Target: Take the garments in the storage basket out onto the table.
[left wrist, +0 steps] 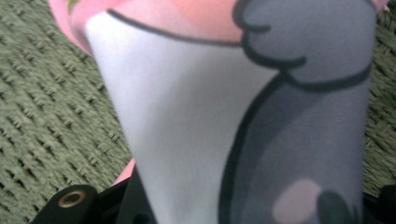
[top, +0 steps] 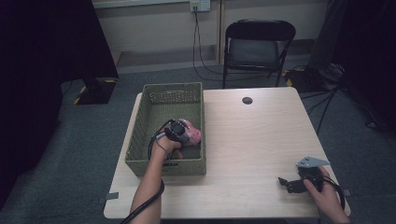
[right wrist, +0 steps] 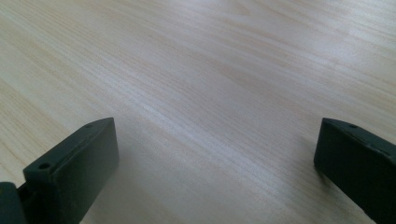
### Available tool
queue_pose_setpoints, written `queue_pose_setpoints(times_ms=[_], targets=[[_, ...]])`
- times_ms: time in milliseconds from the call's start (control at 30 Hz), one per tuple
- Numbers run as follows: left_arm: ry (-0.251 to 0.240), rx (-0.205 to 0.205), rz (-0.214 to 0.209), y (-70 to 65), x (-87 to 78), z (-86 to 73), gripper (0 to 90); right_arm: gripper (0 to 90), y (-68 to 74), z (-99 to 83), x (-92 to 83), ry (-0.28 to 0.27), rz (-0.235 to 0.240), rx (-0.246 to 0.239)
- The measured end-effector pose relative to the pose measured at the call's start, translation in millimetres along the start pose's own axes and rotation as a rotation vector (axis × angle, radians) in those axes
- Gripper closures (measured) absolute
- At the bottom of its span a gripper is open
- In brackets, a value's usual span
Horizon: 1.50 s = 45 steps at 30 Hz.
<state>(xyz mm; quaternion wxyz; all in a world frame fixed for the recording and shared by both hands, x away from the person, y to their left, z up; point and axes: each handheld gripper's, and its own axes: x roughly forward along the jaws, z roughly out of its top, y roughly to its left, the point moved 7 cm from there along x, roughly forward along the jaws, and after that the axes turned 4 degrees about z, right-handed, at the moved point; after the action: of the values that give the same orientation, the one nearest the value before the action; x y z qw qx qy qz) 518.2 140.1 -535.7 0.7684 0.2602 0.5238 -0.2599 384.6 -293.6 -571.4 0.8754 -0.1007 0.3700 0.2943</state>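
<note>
The left gripper (top: 184, 135) sits inside the green woven basket (top: 154, 100) at the table's (top: 252, 144) nine o'clock side, and its jaws are closed on the pink, white and grey printed pouch (left wrist: 224, 121), which lies low in the basket's near half, toward its five o'clock corner. In the left gripper view the pouch rises straight up from between the jaws, its soft printed skin pulled taut, with the basket weave (left wrist: 51, 116) behind it at nine o'clock. The step in hand looks like lifting the pouch out of the basket

To do it well, I judge the pinch should hold on the bulk of the pouch, not just a fold of its skin, since a soft thing can slide free. The lift wants to go straight up until the pouch clears the near wall (top: 168, 165), then swing toward three o'clock over the bare wood; dragging sideways early risks tipping the light basket

The right gripper (top: 287, 183) rests at the table's five o'clock corner, its two black fingers (right wrist: 70, 163) spread wide with nothing but bare tabletop between them. It could steady the basket rim if it shifts
</note>
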Motion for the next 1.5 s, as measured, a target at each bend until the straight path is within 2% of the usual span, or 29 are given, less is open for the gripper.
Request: queue_pose_setpoints(times_ms=[100, 233, 467, 633, 933, 1200, 1500], targets=[[-0.048, -0.032, -0.013, 2.6, -7.3, -0.5, 66.4, 0.0, -0.1, 0.0, 0.0, 0.000, 0.000, 0.000], [-0.142, -0.098, -0.032, 7.7, -21.5, 0.9, 67.2, 0.0, 0.0, 0.0, 0.0, 0.000, 0.000, 0.000], [-0.295, -0.164, -0.046, 15.7, -52.2, 6.5, 67.3, 0.0, 0.0, 0.0, 0.0, 0.000, 0.000, 0.000], [-0.375, -0.191, -0.038, 18.9, -75.3, 10.0, 66.5, 0.0, 0.0, 0.0, 0.0, 0.000, 0.000, 0.000], [-0.485, -0.213, -0.072, 16.8, -107.7, 15.2, 66.2, 0.0, 0.0, 0.0, 0.0, 0.000, 0.000, 0.000], [-0.550, -0.193, -0.095, 9.7, -131.2, 21.9, 66.2, 0.0, 0.0, 0.0, 0.0, 0.000, 0.000, 0.000], [-0.606, -0.200, -0.116, 4.2, -148.2, 27.7, 66.1, 0.0, 0.0, 0.0, 0.0, 0.000, 0.000, 0.000]])
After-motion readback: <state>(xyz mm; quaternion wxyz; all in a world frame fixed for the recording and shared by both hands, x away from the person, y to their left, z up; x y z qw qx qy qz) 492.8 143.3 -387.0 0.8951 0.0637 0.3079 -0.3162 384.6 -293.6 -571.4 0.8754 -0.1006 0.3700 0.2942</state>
